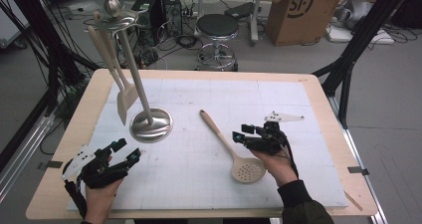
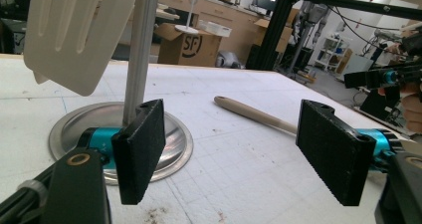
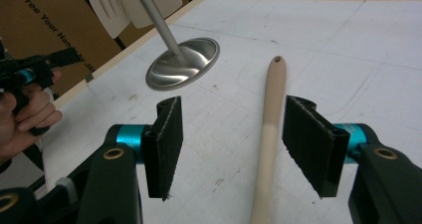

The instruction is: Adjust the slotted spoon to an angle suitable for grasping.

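a beige slotted spoon (image 1: 232,147) is laid flat on the white mat (image 1: 298,114) of the counter (image 1: 89,114), its perforated bowl turned toward the person and its handle slanting away toward the middle of the mat. in the right gripper view the handle (image 3: 270,119) is seen lying between the two black jaws, nearer the right-hand jaw, with a gap visible on either side, so it is not clamped. the right gripper (image 1: 242,133) is held just beside the spoon, its jaws apart around the handle. the left gripper (image 1: 127,150) is held low at the near left of the mat, well apart from the spoon, with its jaws spread wide and nothing between them. beyond it a metal utensil stand (image 1: 151,124) is set on its round base on the mat, and two pale spatulas (image 1: 123,97) are hung from its top. a black stool (image 1: 217,27) and a cardboard box (image 1: 298,12) are seen on the floor behind the counter.
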Demonstrator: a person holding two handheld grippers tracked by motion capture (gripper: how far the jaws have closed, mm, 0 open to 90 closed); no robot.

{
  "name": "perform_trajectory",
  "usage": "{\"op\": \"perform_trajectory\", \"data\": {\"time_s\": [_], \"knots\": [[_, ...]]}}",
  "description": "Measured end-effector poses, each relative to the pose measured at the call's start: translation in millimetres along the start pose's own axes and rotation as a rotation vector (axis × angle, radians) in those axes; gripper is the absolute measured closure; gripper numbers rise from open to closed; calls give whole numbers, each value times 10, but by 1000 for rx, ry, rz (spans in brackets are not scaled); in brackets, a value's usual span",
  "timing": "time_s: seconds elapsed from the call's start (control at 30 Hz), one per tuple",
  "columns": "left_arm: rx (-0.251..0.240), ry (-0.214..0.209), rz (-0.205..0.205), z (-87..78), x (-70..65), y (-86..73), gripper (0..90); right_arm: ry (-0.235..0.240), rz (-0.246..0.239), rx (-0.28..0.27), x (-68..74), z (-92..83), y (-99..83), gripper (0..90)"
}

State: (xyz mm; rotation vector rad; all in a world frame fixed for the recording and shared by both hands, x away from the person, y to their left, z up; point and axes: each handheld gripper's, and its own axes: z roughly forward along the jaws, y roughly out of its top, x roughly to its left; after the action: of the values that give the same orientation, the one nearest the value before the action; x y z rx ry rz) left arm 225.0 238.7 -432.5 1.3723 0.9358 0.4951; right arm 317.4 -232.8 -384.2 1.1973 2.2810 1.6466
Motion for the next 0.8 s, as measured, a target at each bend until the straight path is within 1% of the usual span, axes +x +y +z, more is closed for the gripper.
{"op": "perform_trajectory", "data": {"time_s": [0.1,0.23,0.3,0.43,0.53,0.6,0.67,0.7,0.8], "knots": [[1,1,-1,3,-4,-5,282,-5,1,6,1,23,15,415],[2,2,1,13,-9,-10,282,-20,12,41,-7,73,50,420],[2,1,-1,15,-10,-11,282,-41,19,69,-16,108,71,423],[0,4,1,17,-6,-11,283,-45,21,93,-22,175,90,432],[1,5,-3,16,-7,-12,282,-53,28,106,-32,219,99,463],[1,5,-1,11,-7,-10,283,-58,40,120,-49,249,107,483],[1,1,-1,12,-10,-10,283,-56,43,130,-68,277,121,509],[2,1,-2,13,-10,-10,283,-55,45,136,-73,290,129,530],[2,-2,-5,16,-12,-12,286,-42,35,162,-107,340,152,636]]}}
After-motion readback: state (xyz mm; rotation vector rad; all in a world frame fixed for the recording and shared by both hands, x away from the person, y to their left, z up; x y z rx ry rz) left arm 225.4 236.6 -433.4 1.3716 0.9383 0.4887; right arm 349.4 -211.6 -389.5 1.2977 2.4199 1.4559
